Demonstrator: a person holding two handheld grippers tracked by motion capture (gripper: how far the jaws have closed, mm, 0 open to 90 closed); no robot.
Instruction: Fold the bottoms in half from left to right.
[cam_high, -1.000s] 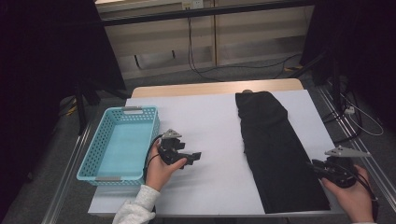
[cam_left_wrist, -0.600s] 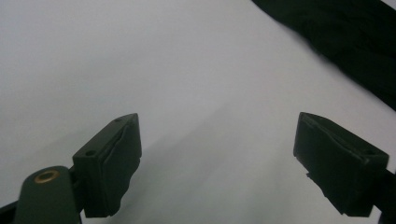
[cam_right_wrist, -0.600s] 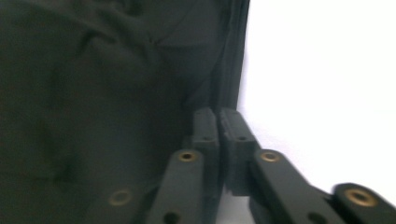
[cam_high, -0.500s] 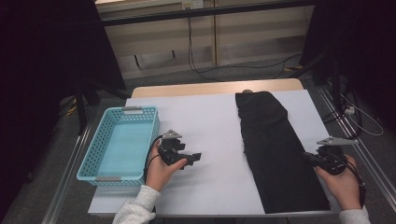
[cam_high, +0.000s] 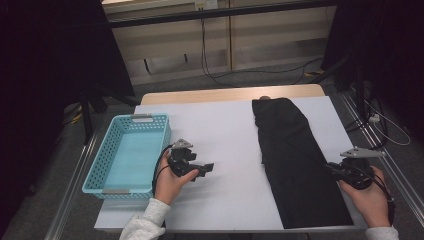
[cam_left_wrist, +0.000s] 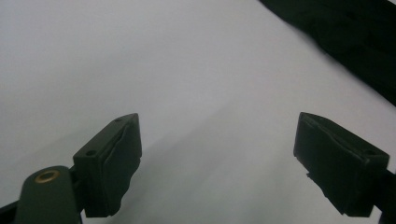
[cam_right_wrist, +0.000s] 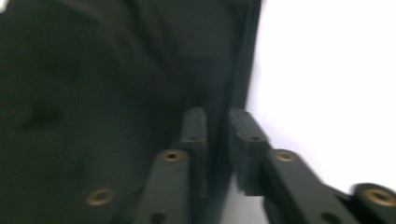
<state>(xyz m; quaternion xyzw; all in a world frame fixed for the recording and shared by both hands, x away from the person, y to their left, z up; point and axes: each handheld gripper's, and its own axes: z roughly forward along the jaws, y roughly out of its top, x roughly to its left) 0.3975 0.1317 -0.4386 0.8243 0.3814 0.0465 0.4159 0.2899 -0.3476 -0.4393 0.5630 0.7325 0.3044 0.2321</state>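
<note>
Cloth (cam_high: 295, 165): black, folded long, lying on the desk's (cam_high: 225, 125) right half, well apart from the blue basket (cam_high: 131, 152). Right gripper (cam_high: 334, 170): has shifted in from the desk's edge onto the cloth's right hem; jaws just closed and eased, now nearly together astride the hem (cam_right_wrist: 219, 140), whether gripped I cannot tell. A lift or fold looks next. Left gripper (cam_high: 206, 169): unmoved, low over bare desk, jaws wide apart, empty.
</note>
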